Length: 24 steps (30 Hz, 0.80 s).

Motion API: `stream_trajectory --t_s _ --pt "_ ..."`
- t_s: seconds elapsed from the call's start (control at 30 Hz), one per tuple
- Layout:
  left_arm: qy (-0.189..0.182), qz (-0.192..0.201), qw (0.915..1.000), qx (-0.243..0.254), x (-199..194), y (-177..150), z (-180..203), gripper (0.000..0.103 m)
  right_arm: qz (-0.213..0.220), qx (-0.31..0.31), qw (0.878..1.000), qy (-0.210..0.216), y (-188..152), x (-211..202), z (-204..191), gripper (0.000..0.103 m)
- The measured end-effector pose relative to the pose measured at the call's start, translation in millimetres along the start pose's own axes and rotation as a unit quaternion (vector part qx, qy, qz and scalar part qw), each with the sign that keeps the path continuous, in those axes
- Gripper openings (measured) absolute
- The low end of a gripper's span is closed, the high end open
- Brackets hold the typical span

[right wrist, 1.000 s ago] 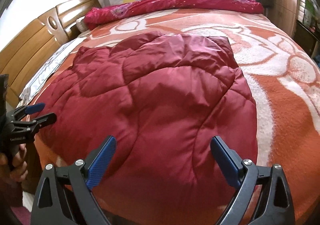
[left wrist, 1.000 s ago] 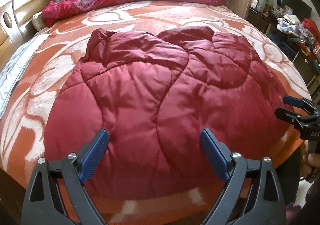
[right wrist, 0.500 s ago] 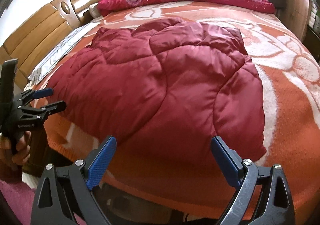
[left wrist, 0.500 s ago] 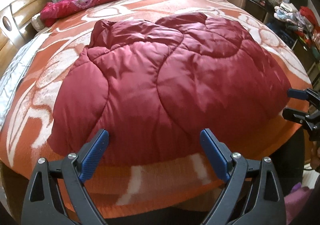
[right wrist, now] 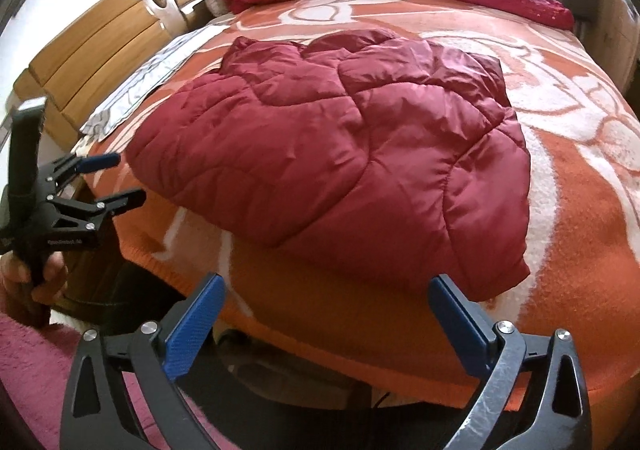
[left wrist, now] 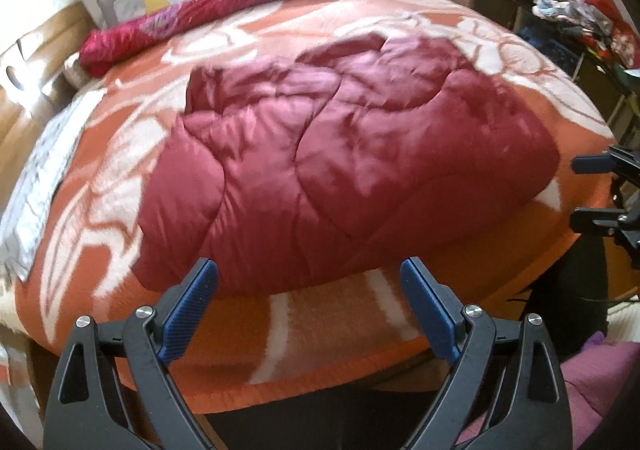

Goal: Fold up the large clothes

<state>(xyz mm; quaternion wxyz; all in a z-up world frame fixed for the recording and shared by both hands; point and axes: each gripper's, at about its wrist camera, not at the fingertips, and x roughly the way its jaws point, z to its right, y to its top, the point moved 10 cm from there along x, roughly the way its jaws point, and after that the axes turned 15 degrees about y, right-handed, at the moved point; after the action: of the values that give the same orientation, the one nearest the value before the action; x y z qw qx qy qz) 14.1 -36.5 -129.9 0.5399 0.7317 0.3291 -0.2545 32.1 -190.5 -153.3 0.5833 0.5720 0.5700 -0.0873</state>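
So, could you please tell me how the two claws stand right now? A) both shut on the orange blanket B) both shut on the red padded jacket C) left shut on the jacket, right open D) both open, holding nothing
D: the left claw and right claw are spread wide, short of the red padded jacket.

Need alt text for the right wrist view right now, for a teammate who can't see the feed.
A dark red quilted jacket lies folded on an orange and white blanket covering a bed, untouched. The right gripper hangs open off the bed's near edge, and the left gripper, also open, is held at the far left.
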Motion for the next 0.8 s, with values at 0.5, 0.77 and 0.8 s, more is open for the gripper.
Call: stream_trajectory --t_s 0.5,0.77,0.8 --pt "-0.001 -0.010 0.9999 -0.012 11 17 4 0.099 0.001 0.012 1.000 -0.014 18 6 11 0.103" --pt "0.004 -0.034 0.9988 -0.035 37 23 5 0.099 -0.009 0.015 1.000 -0.016 26 28 14 0.103" --pt "0.005 -0.034 0.9988 -0.035 39 24 5 0.099 -0.011 0.016 1.000 -0.016 27 30 15 0.103"
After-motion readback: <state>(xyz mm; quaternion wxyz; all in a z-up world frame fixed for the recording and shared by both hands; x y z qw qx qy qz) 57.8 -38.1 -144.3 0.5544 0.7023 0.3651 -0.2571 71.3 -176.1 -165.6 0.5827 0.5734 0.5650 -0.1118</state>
